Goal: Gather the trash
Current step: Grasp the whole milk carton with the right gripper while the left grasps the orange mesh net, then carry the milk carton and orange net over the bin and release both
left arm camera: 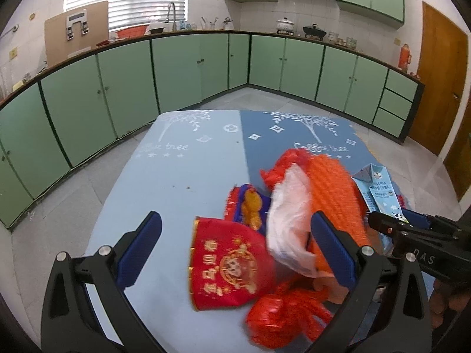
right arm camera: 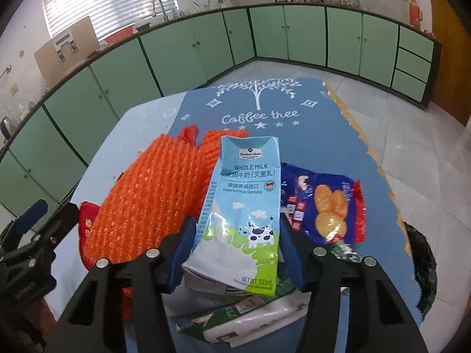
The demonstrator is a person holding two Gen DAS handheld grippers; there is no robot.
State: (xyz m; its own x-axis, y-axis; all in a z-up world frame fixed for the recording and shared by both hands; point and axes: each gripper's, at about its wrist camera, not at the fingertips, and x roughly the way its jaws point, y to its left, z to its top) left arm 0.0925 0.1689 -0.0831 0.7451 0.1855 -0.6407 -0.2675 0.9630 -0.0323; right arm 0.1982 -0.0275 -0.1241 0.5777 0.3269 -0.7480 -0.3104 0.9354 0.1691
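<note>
Milk carton (right arm camera: 235,214) clamped between the right gripper (right arm camera: 235,235) pads, pretty much filling the right wrist view.

Pads pressing both sides of the carton, tilted a bit, bottom end toward the camera, lifted over another flattened green-and-white carton (right arm camera: 244,320). Just left of it, an orange net (right arm camera: 153,200); just right, a blue cracker bag (right arm camera: 326,209), all on the blue cloth (right arm camera: 259,108) with the "Coffee tree" print. Over on the left wrist view: left gripper (left arm camera: 235,244) wide open, holding nothing, jaws straddling a red packet (left arm camera: 229,264) and a clear plastic wrap (left arm camera: 288,223), not touching either as far as can be told. Crumpled red bag (left arm camera: 282,314) right below, another cracker bag (left arm camera: 250,206) behind the packet. Green cabinets (left arm camera: 176,67) all round the back.
</note>
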